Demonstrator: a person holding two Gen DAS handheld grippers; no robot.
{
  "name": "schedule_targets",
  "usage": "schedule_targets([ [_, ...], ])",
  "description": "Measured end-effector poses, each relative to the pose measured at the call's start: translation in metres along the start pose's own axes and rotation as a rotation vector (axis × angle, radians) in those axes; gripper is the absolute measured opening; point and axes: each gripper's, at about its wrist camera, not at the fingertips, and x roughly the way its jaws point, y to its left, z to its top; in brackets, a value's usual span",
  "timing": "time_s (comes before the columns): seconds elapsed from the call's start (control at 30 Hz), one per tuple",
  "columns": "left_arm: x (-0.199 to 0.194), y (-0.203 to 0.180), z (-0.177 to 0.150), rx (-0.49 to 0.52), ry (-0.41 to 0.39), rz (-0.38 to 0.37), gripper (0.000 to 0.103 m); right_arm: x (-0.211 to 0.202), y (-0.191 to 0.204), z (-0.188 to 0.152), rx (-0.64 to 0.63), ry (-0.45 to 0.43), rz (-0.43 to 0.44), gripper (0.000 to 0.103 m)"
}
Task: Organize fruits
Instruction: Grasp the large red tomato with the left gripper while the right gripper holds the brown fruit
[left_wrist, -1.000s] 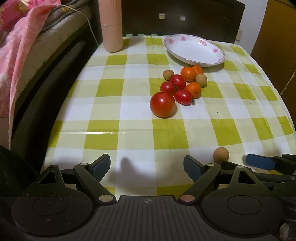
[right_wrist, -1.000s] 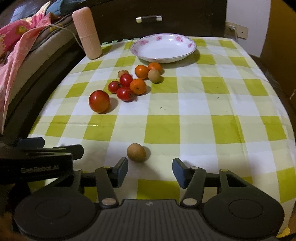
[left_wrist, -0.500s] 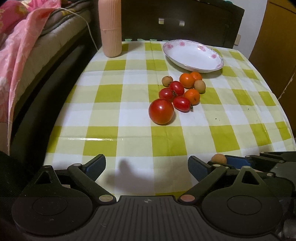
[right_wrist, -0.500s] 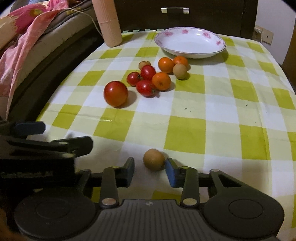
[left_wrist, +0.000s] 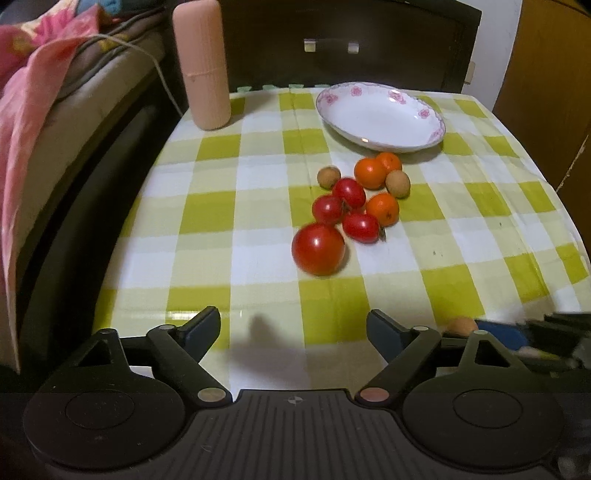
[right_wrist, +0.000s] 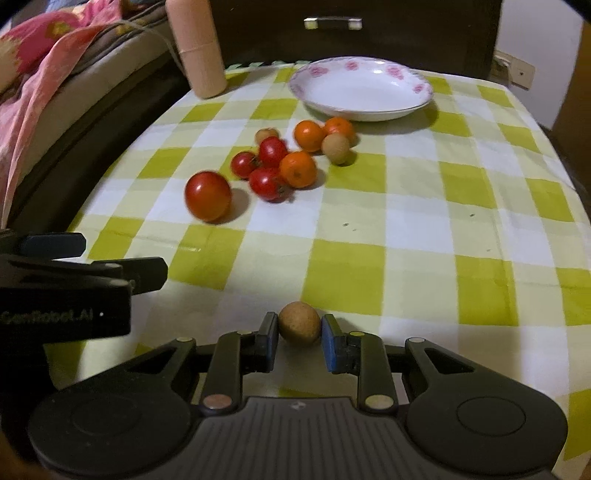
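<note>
A: Right gripper (right_wrist: 299, 338) status?
B: Jaws just closed onto small round tan-brown fruit (right_wrist: 299, 323), near tablecloth's (right_wrist: 406, 229) front edge.
A: Left gripper (left_wrist: 293, 326)?
B: Wide apart, nothing between.

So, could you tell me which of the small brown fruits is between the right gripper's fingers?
The lone brown fruit at the near edge, apart from the pile; the right gripper has closed on it. The other two sit by the oranges.

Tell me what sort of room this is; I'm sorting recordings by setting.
Probably a bedroom at home: bedding piled left of a table with a checked tablecloth, dark wooden furniture behind it, and a flowered plate.
</note>
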Motion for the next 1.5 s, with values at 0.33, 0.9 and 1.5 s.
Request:
schedule_targets([
  [0.33, 0.036, -0.010, 0.035, 0.049, -0.030, -0.030, 0.090, 0.001, -0.013, 0.004, 0.084, 0.012, 0.045, 0.024],
  [0.9, 0.071, -0.008, 0.031, 0.027, 0.044, -0.012, 0.078, 0.007, -0.026, 0.006, 0.159, 0.029, 0.078, 0.024],
  [1.5, 0.069, -0.009, 0.031, 0.037, 0.024, -0.022, 0.068, 0.006, -0.028, 0.005, 0.182, 0.034, 0.080, 0.024],
])
